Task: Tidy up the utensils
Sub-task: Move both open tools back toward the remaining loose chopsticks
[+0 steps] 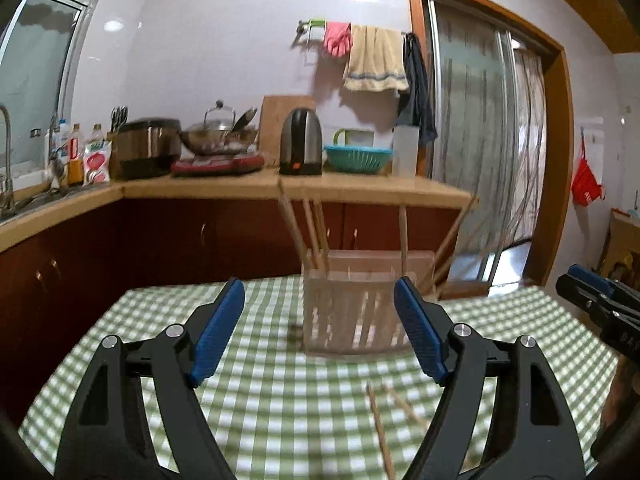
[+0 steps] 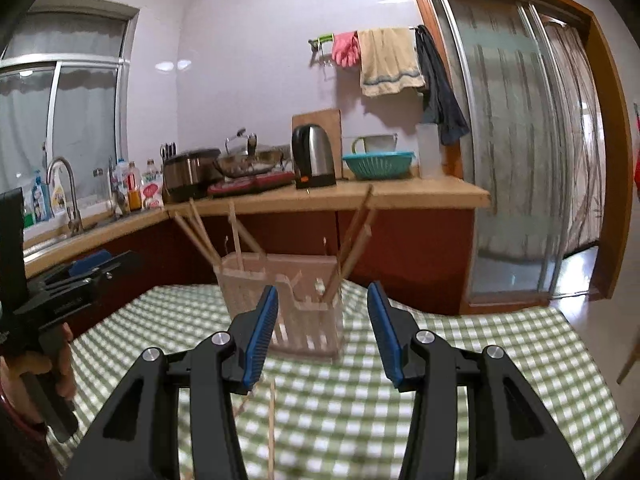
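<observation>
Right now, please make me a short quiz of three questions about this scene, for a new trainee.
1. True or false: the chopsticks on the checkered cloth lie in front of the holder.
2. What stands inside the holder?
3. Which describes both grippers, left gripper and right gripper? A: fingers apart, holding nothing. B: clamped on chopsticks.

Key: 1 true. 2 several upright chopsticks. 3 A.
</observation>
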`<state>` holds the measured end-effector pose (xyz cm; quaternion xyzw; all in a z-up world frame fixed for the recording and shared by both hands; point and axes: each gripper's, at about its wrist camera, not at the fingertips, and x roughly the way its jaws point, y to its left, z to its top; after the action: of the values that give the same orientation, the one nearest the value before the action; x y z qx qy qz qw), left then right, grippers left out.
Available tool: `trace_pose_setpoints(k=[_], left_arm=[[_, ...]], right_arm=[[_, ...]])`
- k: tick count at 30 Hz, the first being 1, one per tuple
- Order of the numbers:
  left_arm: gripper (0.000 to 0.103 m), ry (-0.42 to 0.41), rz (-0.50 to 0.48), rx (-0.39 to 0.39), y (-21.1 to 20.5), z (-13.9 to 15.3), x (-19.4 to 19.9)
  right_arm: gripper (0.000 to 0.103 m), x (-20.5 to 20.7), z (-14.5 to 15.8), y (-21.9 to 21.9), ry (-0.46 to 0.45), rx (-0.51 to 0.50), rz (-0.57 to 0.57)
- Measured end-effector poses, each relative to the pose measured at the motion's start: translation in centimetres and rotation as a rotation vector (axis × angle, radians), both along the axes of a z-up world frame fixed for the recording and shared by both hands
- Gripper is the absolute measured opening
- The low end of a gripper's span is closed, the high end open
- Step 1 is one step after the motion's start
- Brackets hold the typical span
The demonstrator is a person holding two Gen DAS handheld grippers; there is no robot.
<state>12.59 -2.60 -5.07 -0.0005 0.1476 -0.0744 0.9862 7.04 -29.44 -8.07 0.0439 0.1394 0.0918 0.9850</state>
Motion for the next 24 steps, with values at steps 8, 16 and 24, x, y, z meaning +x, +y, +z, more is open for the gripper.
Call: trace_pose_setpoints(k=[8,16,24], left_arm=[[0.075,0.094,0.036,0.03,0.2,-5.0,-3.8],[0.075,0.173,0.055,0.028,0.4,-8.8,-6.3],[0.075,0.251,0.064,0.013,0.4,-11.3,-7.3]], right_arm=[[0.047,-3.3,-4.8,-0.2,0.057,-0.009,0.005],[0.047,-4.7,-8.7,0.6,0.138,-0.022,0.067],[0.039,-5.2,-11.4,2.1,0.201,-0.047,0.138]])
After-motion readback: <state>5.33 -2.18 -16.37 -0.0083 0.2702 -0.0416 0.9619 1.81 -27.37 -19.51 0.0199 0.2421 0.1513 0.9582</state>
